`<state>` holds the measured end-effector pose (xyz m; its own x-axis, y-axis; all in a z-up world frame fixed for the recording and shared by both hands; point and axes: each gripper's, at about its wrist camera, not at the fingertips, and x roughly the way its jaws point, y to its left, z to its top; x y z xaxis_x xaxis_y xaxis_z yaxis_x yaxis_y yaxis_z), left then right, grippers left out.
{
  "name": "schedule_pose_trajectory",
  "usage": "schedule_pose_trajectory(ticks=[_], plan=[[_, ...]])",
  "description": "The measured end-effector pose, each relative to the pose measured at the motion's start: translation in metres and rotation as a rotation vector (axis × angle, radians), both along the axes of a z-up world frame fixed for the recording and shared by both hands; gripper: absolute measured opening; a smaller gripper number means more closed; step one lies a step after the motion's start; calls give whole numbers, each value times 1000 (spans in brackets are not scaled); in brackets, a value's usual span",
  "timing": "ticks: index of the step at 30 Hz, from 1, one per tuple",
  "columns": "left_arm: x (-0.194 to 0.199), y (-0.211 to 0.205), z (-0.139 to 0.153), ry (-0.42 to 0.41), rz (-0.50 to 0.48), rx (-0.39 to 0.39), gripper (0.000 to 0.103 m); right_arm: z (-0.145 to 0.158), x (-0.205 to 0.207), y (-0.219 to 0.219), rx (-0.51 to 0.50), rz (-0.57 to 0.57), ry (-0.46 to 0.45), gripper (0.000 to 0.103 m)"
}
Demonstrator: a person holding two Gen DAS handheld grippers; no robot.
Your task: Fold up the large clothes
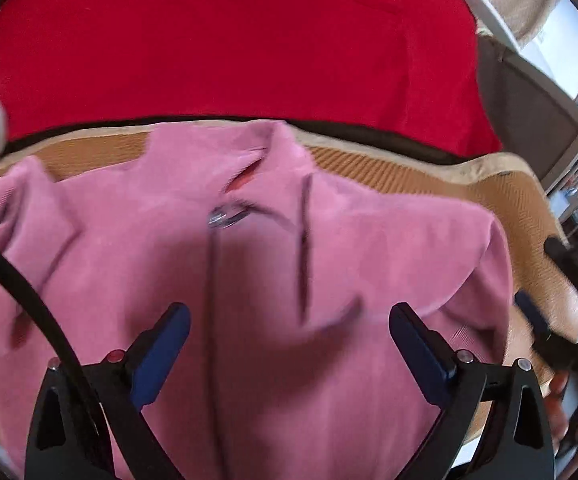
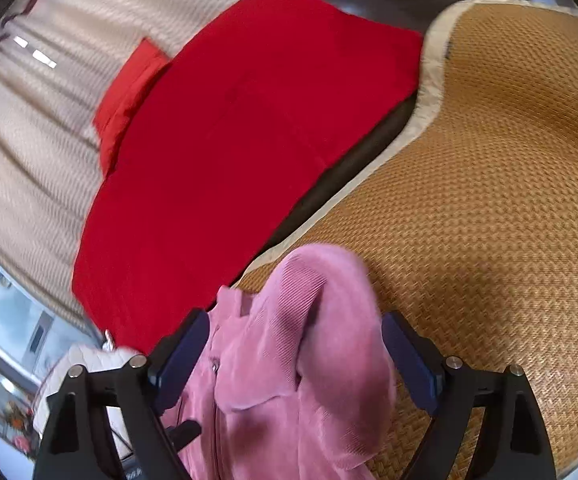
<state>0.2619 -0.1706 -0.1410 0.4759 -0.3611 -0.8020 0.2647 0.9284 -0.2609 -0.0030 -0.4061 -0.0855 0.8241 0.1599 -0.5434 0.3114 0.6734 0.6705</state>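
Both views are brightly daylit, with blown-out windows (image 1: 561,40) seen at the frame edges. Motion blur is spread over the pink garment (image 1: 249,260). Strong fisheye bending and black corner vignetting are present. Soft shadows are cast on the fabric.

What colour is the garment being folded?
Pink garment, ribbed; clearest in the left wrist view.

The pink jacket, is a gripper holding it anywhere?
No. The pink jacket lies loose on the woven mat. The left gripper and right gripper are both open, with nothing pinched.
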Motion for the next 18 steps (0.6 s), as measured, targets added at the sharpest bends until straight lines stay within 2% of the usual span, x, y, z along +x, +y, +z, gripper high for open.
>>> schedule_pose_trajectory(ticks=[2, 4, 5, 6, 7, 9, 11, 13, 15, 18], plan=[[9, -11, -4, 25, -28, -47, 92, -4, 0, -2, 10, 0, 9, 90], [22, -21, -15, 73, -56, -79, 62, -7, 2, -2, 12, 7, 19, 90], [26, -22, -20, 81, -54, -71, 59, -8, 0, -2, 10, 8, 20, 90], [28, -25, -19, 54, -58, -72, 48, -9, 1, -2, 6, 8, 21, 90], [31, -27, -20, 50, -77, -76, 30, -11, 2, -2, 1, 6, 20, 90], [35, -30, -21, 64, -98, -73, 7, -12, 4, -2, -10, 3, 21, 90], [33, -26, -14, 37, -100, -96, 7, -11, 6, -2, -28, -3, 20, 90], [28, -19, -1, -39, -99, -99, 6, -12, 7, -1, -54, -14, 27, 90], [21, -11, 18, -113, -112, -78, 6, -11, 7, 0, -63, -16, 25, 90], [15, 6, 47, -194, -143, 1, 6, -7, 4, 4, -88, -21, 14, 90]])
